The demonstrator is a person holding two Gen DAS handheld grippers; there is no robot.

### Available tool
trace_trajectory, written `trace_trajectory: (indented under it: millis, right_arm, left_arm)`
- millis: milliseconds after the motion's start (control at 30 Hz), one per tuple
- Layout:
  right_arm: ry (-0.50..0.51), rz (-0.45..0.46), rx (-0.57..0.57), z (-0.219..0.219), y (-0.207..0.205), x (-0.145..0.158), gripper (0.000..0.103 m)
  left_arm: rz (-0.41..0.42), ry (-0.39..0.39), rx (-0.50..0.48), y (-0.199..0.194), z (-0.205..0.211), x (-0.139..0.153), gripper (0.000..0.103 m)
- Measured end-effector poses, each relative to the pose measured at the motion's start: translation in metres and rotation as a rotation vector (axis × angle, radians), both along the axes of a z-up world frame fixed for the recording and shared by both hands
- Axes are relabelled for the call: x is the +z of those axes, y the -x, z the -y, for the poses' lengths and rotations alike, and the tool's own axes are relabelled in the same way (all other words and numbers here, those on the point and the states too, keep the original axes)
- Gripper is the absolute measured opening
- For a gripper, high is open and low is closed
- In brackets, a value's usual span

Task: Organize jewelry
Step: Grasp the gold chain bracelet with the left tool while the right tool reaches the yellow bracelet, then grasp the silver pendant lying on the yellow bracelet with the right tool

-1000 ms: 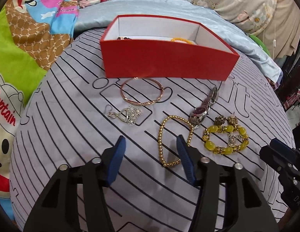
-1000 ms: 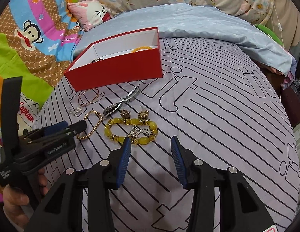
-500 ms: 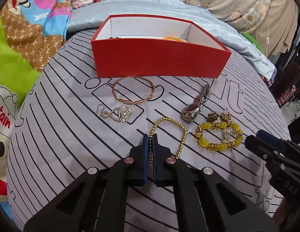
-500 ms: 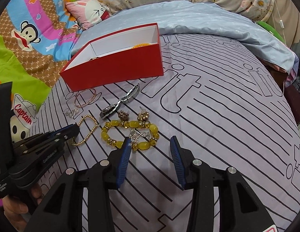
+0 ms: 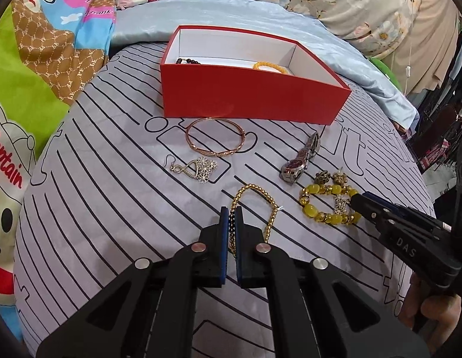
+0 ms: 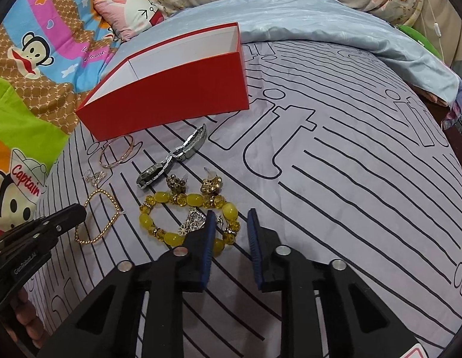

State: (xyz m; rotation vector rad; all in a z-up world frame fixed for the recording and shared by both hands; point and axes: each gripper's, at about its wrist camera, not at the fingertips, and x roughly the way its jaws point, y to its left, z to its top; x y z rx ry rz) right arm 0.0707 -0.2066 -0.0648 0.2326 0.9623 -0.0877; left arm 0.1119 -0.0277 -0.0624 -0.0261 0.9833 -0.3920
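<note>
My left gripper [image 5: 231,210] is shut on the near side of a gold bead bracelet [image 5: 262,197], which lies on the striped bedsheet. The bracelet also shows in the right wrist view [image 6: 108,205]. My right gripper [image 6: 230,216] is open, its fingers straddling the near right part of a yellow bead bracelet [image 6: 168,201], also seen in the left wrist view [image 5: 319,192]. A red open box [image 5: 252,92] stands behind, with a dark bead bracelet [image 5: 187,60] and an orange bracelet [image 5: 268,66] inside.
On the sheet lie a rose-gold bangle [image 5: 214,137], a silver flower earring [image 5: 198,168], a wristwatch [image 5: 301,161] and two bronze flower earrings [image 5: 332,177]. A light blue quilt [image 6: 335,26] and cartoon blanket [image 5: 37,59] border the sheet.
My left gripper went from wide open to shut on the gold bead bracelet. My right gripper moved forward onto the yellow bead bracelet and stayed open.
</note>
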Motion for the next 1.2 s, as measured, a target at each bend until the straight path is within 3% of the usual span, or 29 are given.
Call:
trace_trajectory:
  millis: [267,733,1067,1200]
  right_arm:
    - [-0.054,0.035,0.005,0.003,0.003,0.009,0.008]
    - [-0.054,0.153,0.048,-0.007,0.026,0.064,0.008]
    - [-0.023,0.039,0.013,0.004,0.043,0.031,0.009]
    - [0.004,0.038,-0.010,0.007,0.050,0.029,0.014]
  left_arm:
    - [-0.009,-0.005,0.003,0.003,-0.002,-0.002,0.003]
    - [-0.001,-0.001,0.003,0.010,-0.006,0.005,0.003]
    - [-0.008,0.002,0.011,0.013,-0.011,0.004,0.003]
    - [-0.012,0.001,0.013,0.014,-0.011,0.003,0.003]
